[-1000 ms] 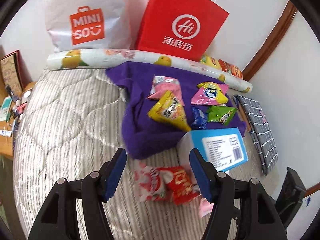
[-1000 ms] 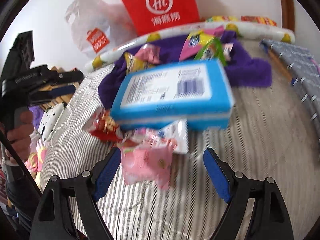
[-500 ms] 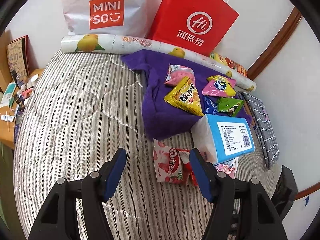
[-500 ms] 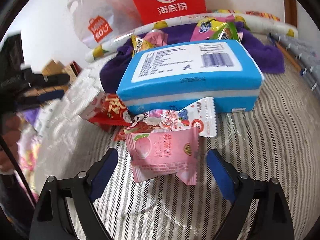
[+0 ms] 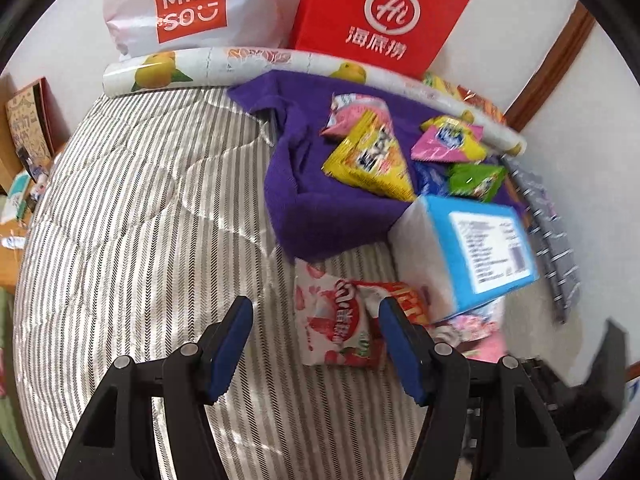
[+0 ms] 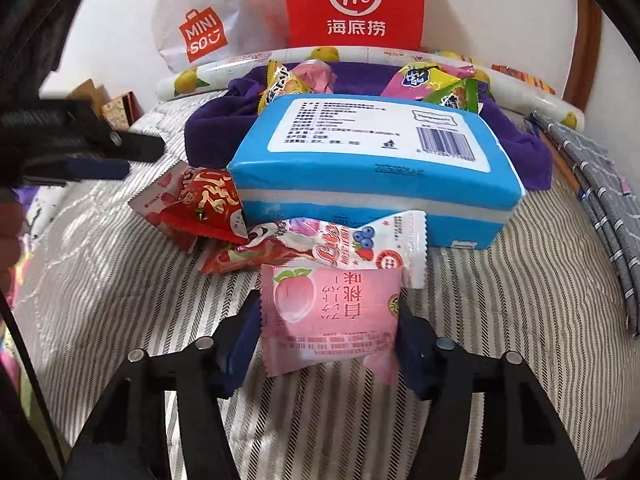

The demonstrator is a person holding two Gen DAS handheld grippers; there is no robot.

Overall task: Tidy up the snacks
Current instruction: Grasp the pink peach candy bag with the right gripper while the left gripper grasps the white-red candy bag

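Observation:
Several snack packets lie on a purple cloth (image 5: 308, 208) and on the striped bed. A blue tissue pack (image 6: 372, 160) sits in front of the cloth. My right gripper (image 6: 326, 334) is open, its jaws on either side of a pink peach packet (image 6: 332, 316) and close to its edges. A white berry packet (image 6: 352, 244) and a red packet (image 6: 208, 200) lie just beyond. My left gripper (image 5: 316, 346) is open above the bed, with a strawberry packet (image 5: 336, 320) between its fingertips. The yellow packet (image 5: 372, 156) rests on the cloth.
A white Miniso bag (image 5: 184, 4) and a red paper bag (image 5: 380, 12) stand against the wall behind a rolled fruit-print sheet (image 5: 248, 64). A grey checked cloth (image 6: 600, 184) lies at the right. A cluttered desk (image 5: 20, 184) is left of the bed.
My right gripper has moved forward so the peach packet now sits between its jaws. My left gripper has shifted right and closer toward the strawberry packet.

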